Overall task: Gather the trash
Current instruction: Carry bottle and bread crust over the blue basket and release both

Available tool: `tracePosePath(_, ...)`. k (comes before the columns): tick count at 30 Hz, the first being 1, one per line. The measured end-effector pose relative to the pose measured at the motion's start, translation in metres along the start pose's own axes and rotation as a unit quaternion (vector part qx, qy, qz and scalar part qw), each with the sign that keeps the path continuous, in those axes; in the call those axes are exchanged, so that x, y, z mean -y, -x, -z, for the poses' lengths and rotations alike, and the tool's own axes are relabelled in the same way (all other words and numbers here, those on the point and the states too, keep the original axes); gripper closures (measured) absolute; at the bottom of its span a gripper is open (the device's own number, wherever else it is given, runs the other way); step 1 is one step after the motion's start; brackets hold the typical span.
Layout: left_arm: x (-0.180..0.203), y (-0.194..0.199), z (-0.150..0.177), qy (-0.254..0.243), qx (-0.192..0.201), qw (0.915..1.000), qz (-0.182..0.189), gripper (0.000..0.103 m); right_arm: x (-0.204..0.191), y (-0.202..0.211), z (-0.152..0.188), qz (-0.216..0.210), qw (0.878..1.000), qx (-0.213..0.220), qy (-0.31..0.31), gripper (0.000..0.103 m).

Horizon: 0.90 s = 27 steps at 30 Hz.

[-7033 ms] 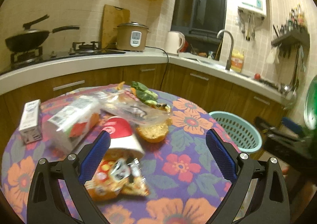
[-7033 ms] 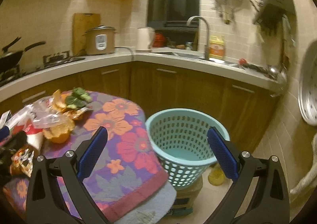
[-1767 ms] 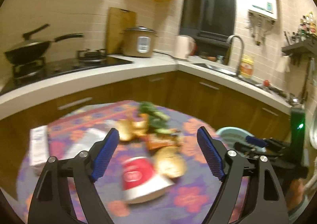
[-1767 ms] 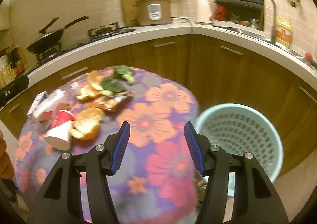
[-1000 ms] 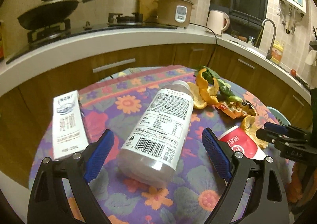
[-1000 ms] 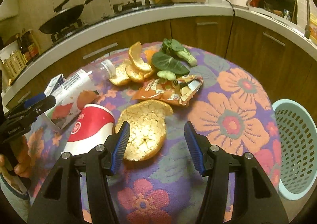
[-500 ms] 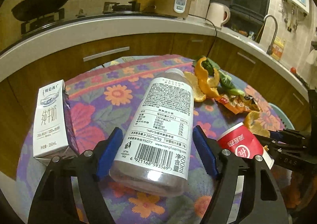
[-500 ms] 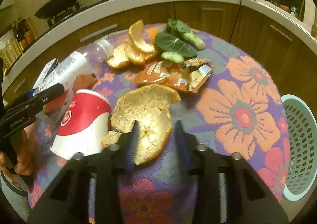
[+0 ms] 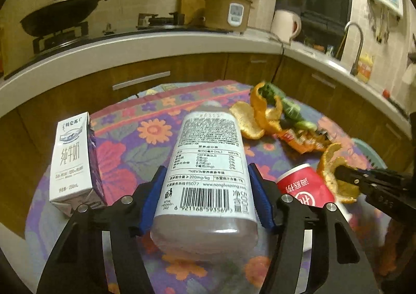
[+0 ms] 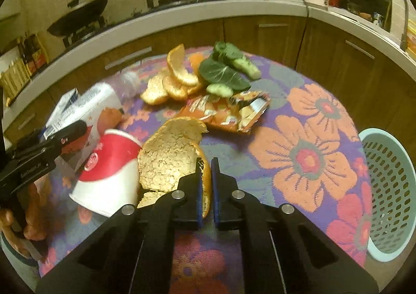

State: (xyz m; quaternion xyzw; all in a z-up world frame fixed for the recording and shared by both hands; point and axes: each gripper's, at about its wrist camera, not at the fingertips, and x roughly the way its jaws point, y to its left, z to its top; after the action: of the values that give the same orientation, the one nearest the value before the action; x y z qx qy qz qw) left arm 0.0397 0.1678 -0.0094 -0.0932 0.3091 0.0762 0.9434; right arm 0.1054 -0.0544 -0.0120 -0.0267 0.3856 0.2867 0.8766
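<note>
My left gripper (image 9: pixel 206 195) is shut on a plastic bottle (image 9: pixel 208 166) with a white label that lies on the flowered table. My right gripper (image 10: pixel 206 184) is shut on the edge of a large orange peel (image 10: pixel 169 153), which also shows in the left wrist view (image 9: pixel 335 171). A red and white paper cup (image 10: pixel 106 171) lies on its side just left of the peel. More orange peels (image 10: pixel 174 80), green vegetable scraps (image 10: pixel 226 70) and an orange snack wrapper (image 10: pixel 228 109) lie farther back. A milk carton (image 9: pixel 74 156) stands left of the bottle.
A light blue perforated basket (image 10: pixel 390 190) stands on the floor at the table's right edge. The round table has a flowered cloth (image 10: pixel 312 158). Behind it runs a kitchen counter (image 9: pixel 156 39) with a wok, a rice cooker and a kettle.
My left gripper's jaws have closed onto the bottle. My right gripper has come down and shut on the large orange peel.
</note>
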Motion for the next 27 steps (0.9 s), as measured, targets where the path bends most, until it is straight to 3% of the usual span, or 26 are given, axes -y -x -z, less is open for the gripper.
tracePosePath(7,0.010,0.025,0.001,0.005,0.030,0.9994,0.016,0.044,0.013,0.014,-0.002,-0.018,0.999,0.028,-0.028,0.099)
tracePosePath(14,0.031,0.057,-0.010,-0.003,0.066,0.9969,0.042,0.044,0.037,0.037,0.006,-0.009,0.997,0.047,-0.054,0.099)
tracePosePath(22,0.097,0.061,-0.025,-0.032,0.081,0.9922,0.089,0.044,0.105,0.078,0.017,0.028,0.990,0.080,-0.111,0.099)
tracePosePath(27,0.163,0.042,-0.027,-0.063,0.066,0.9878,0.126,0.044,0.159,0.098,0.031,0.077,0.981,0.093,-0.151,0.099)
